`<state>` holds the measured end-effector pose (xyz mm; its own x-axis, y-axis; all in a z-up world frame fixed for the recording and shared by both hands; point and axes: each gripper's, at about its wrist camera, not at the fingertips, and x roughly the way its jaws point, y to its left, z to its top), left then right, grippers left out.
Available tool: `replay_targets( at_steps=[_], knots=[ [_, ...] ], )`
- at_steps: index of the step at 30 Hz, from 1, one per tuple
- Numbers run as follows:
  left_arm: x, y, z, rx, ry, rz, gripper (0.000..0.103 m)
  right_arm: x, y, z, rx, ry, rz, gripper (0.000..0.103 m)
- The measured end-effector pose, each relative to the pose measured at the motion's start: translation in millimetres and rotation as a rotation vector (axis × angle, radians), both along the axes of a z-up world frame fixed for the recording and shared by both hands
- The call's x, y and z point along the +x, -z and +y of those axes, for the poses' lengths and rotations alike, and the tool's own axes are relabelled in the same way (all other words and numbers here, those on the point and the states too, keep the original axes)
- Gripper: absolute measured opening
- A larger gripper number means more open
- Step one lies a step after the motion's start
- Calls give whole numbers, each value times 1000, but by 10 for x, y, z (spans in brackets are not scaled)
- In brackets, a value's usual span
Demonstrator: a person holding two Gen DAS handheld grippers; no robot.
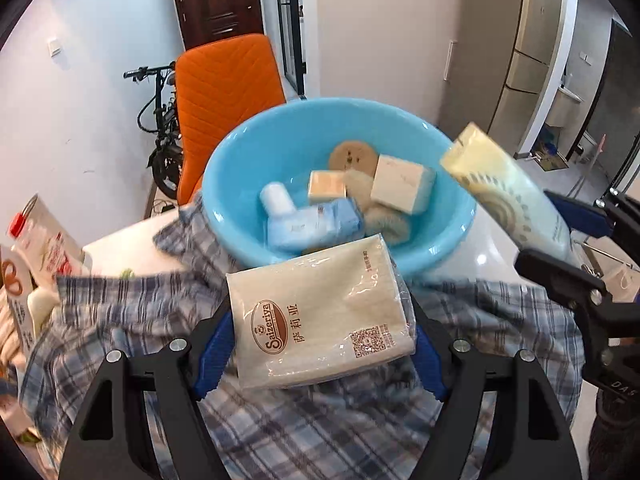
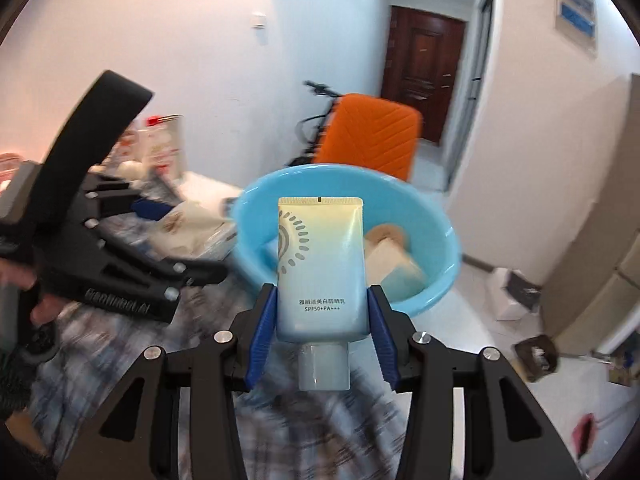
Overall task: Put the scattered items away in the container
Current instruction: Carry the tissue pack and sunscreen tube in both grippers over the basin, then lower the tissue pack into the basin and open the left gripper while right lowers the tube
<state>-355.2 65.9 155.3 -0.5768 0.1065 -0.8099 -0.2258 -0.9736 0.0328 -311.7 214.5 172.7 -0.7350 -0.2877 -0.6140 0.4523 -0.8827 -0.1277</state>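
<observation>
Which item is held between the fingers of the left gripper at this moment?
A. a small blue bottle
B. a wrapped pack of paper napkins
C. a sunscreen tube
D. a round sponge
B: in the left wrist view the blue fingers of the left gripper press on both sides of the wrapped napkin pack, in front of the blue basin; the sunscreen tube is in the right gripper.

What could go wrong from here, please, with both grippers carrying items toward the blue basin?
1. The sunscreen tube is pinched only near its cap, so it could swing or slip.
2. The right gripper and left gripper are close and could collide over the blue basin.
</observation>
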Motion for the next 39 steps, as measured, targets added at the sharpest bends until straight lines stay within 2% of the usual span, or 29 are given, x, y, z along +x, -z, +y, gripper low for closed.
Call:
replay_targets(
  at_steps=[2, 5, 7, 11, 17, 21, 25, 26, 29, 33, 39],
  knots=[
    [-173, -38, 43, -2, -28, 25, 79, -146, -38, -32, -29, 4, 6, 44],
    [-349, -93, 65, 25, -37, 38, 79, -399, -54, 3, -144, 42, -19, 44],
    [-450, -135, 64, 40, -39, 51, 79, -539, -59, 2, -156, 87, -4, 44],
    [-689, -139, 53, -16, -64, 76, 79, -814, -96, 4, -157, 169, 29, 44],
    [-1140, 62, -45, 0, -102, 36, 79, -1132, -75, 92, -206, 232, 27, 44],
    [-1313, 325, -101, 30, -105, 5, 79, -1250, 69, 141, -227, 223, 5, 44],
    [-1418, 480, -170, 21, -118, -25, 79, -1394, 185, 248, -383, 136, -91, 44],
    [-1415, 476, -199, 27, -124, -23, 79, -1408, 199, 259, -390, 138, -96, 44],
    [-1392, 413, -240, 59, -101, -15, 79, -1408, 221, 236, -306, 208, -61, 44],
    [-1371, 377, -274, 54, -113, -3, 79, -1393, 218, 256, -329, 204, -84, 44],
    [-1381, 436, -160, 36, -96, -15, 79, -1424, 149, 292, -319, 215, -62, 44]
  ],
)
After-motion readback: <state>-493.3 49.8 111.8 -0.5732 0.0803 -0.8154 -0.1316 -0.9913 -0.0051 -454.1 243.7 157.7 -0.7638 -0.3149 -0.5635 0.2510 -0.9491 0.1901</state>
